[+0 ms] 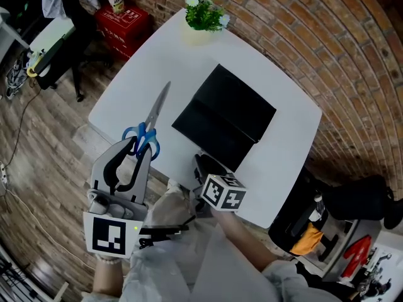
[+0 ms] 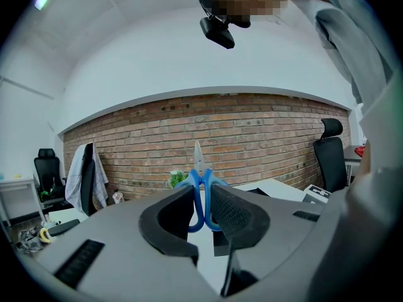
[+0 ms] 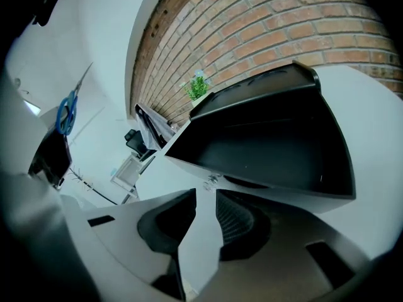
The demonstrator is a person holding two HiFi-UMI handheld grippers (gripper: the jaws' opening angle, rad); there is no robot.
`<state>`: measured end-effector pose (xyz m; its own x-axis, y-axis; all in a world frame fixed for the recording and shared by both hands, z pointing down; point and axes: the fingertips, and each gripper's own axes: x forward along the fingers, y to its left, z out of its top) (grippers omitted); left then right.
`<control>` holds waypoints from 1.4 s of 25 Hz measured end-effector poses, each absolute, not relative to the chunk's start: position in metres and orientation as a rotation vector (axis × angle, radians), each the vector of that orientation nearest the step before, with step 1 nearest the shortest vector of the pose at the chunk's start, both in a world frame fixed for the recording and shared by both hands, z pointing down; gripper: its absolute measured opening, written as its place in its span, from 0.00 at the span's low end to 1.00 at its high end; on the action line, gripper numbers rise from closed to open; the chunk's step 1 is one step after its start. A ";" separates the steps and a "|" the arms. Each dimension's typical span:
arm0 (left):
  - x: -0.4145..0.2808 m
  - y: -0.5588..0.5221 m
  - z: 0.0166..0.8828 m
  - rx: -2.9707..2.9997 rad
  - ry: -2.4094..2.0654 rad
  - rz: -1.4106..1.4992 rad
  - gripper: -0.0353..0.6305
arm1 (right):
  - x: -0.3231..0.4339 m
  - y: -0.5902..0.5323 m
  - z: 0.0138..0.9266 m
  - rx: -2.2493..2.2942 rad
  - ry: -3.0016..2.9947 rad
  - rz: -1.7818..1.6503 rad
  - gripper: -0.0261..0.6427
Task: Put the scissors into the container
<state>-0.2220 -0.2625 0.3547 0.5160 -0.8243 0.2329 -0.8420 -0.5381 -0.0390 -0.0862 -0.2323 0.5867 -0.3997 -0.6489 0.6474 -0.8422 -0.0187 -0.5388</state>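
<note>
Blue-handled scissors (image 1: 148, 133) hang above the white table (image 1: 151, 55) near its left edge, blades pointing up and away from me. My left gripper (image 1: 142, 148) is shut on their handles; in the left gripper view the scissors (image 2: 199, 168) stand upright between the pads of my left gripper (image 2: 203, 197). The black open container (image 1: 227, 115) lies in the table's middle. My right gripper (image 1: 203, 166) sits at the container's near edge. In the right gripper view the container (image 3: 271, 143) fills the space ahead, and my right gripper (image 3: 203, 197) has its jaws slightly apart with nothing between them.
A small potted plant (image 1: 203, 16) stands at the table's far edge. A red box (image 1: 123, 21) and a chair with clothes sit on the wooden floor beyond the table at the left. A brick wall runs behind on the right.
</note>
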 end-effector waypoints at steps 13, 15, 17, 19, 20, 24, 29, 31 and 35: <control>-0.181 -0.262 0.341 2.756 -1.399 0.370 0.20 | -0.081 -0.189 0.521 1.400 -2.317 1.059 0.14; -0.172 -0.264 0.341 2.788 -1.368 0.378 0.20 | -0.071 -0.191 0.499 1.425 -2.368 0.936 0.14; -0.160 -0.265 0.341 2.832 -1.323 0.392 0.20 | -0.057 -0.195 0.476 1.469 -2.414 0.795 0.14; -0.147 -0.267 0.342 2.892 -1.262 0.424 0.20 | -0.039 -0.200 0.454 1.523 -2.438 0.665 0.14; -0.140 -0.268 0.343 2.921 -1.229 0.442 0.20 | -0.030 -0.201 0.444 1.547 -2.441 0.611 0.14; -0.115 -0.272 0.351 3.027 -1.090 0.528 0.20 | 0.006 -0.204 0.416 1.652 -2.410 0.473 0.14; -0.085 -0.275 0.375 3.123 -0.879 0.687 0.20 | 0.055 -0.202 0.390 1.805 -2.333 0.373 0.14; -0.077 -0.277 0.390 3.144 -0.782 0.766 0.20 | 0.070 -0.200 0.383 1.861 -2.306 0.355 0.14; -0.065 -0.276 0.426 3.180 -0.564 0.968 0.20 | 0.096 -0.196 0.373 1.952 -2.250 0.333 0.13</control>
<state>-0.0652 -0.2758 0.4264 0.7821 -0.3770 0.4962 -0.2463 -0.9184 -0.3097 0.0955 -0.1959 0.3729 -0.1453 -0.9568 0.2520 -0.9887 0.1312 -0.0721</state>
